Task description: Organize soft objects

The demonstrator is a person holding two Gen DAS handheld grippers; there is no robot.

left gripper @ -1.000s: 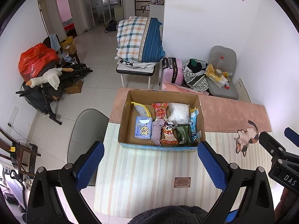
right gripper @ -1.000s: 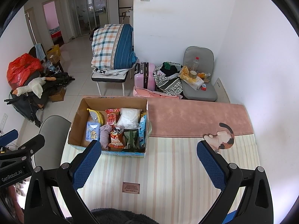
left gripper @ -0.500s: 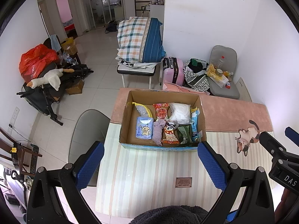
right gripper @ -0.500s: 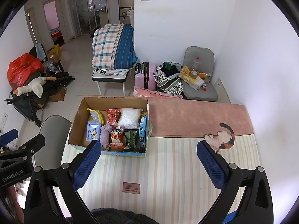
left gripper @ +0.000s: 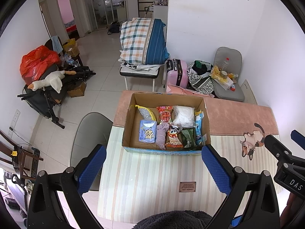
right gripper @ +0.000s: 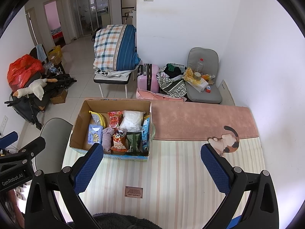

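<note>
Two grippers: left gripper (left gripper: 153,165) and right gripper (right gripper: 152,165), both jaws spread wide, holding nothing
Box: open brown cardboard box (left gripper: 164,99) at frame centre on the striped bench (left gripper: 152,181)
Contents: lilac cloth roll (left gripper: 162,135), white soft bundle (left gripper: 183,115), snack packets

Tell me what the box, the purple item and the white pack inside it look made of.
Box: brown corrugated cardboard, matte, with raw flap edges. Purple item: soft knit or woven cloth, judging by its limp bunched folds; exact fabric unclear. White pack: probably something soft in clear glossy plastic film, since it shows shiny creases.
</note>
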